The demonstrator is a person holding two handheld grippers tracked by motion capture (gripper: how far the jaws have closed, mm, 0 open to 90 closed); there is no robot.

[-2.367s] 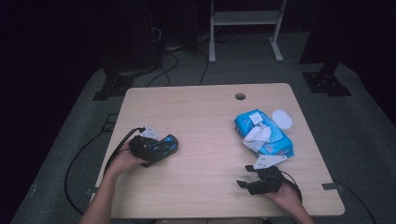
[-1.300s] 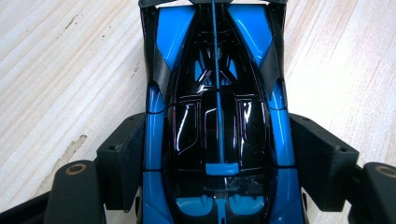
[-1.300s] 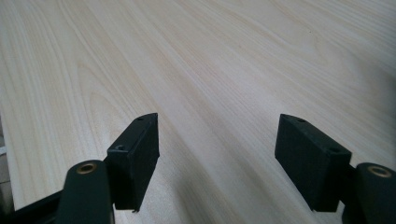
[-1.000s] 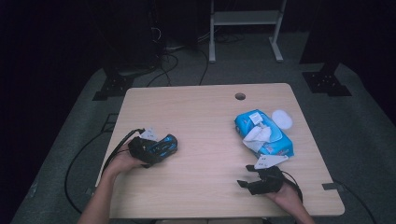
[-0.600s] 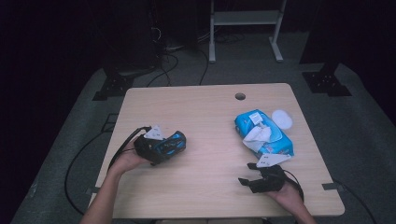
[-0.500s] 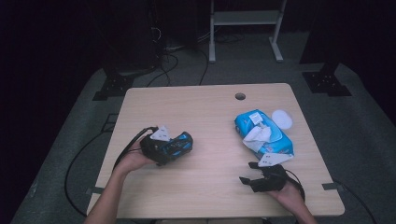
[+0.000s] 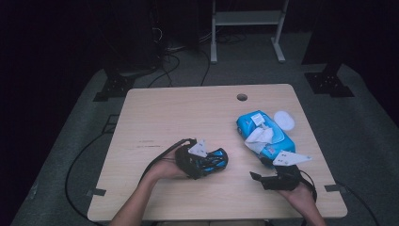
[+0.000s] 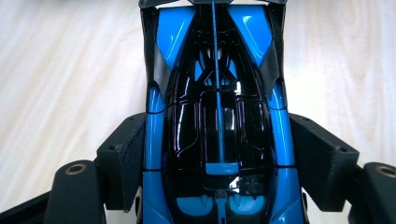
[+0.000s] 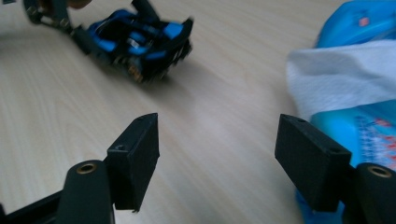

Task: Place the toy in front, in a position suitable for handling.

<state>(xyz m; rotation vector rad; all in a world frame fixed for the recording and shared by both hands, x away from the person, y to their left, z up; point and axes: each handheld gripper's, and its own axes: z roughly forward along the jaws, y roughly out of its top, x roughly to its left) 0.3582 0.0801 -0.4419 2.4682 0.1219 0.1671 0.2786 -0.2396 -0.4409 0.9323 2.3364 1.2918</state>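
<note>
Gripping a blue and black toy car [image 8: 217, 116] across its sides, the left gripper [image 7: 200, 162] sits near the middle of the table's near half, its pads pressed against the car's body in the left gripper view. That car [image 7: 214, 160] lies low over the wooden table [image 7: 188, 113] in the high view, nose pointing right, with the person's left hand [image 7: 164, 169] behind it. In the right gripper view the same car [image 9: 140, 39] appears at the far left, tilted, its underside partly showing; whether it touches the tabletop I cannot tell. At the near right, the right gripper [image 7: 275, 179] rests in the person's right hand [image 7: 301, 197], and its own view shows both black jaws spread wide with bare wood between them and nothing held. Just beyond it lies a blue pack of wet wipes [image 7: 263, 134], a white wipe [image 7: 259, 136] pulled partly out of its top; the pack [image 9: 359, 112] sits just beside the right-hand jaw in the right gripper view. A white round lid [image 7: 284, 120] lies touching the pack's far right side. Farther off, a small round hole [image 7: 242, 97] is set near the table's far edge.
</note>
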